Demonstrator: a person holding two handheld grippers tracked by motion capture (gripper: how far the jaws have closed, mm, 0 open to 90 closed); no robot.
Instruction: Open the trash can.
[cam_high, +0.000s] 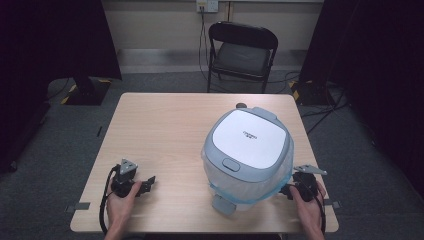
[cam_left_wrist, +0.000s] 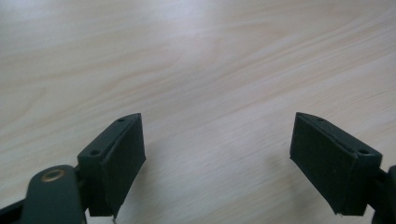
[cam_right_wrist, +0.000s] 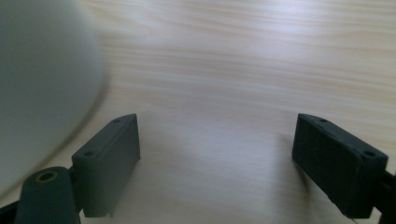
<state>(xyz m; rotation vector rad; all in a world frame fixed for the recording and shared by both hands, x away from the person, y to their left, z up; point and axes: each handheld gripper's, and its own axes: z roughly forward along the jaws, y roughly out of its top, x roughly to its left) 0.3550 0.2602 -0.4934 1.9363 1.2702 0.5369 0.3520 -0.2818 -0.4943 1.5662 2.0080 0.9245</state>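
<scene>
White and grey, the rice cooker sits on the right half of the wooden table; the small dark writing on its lid is too tiny to read. Left gripper rests near the front left edge, jaws spread wide over bare wood. Right gripper lies just beside the cooker, jaws spread, gripping nothing; the cooker's wall is blurred there.
</scene>
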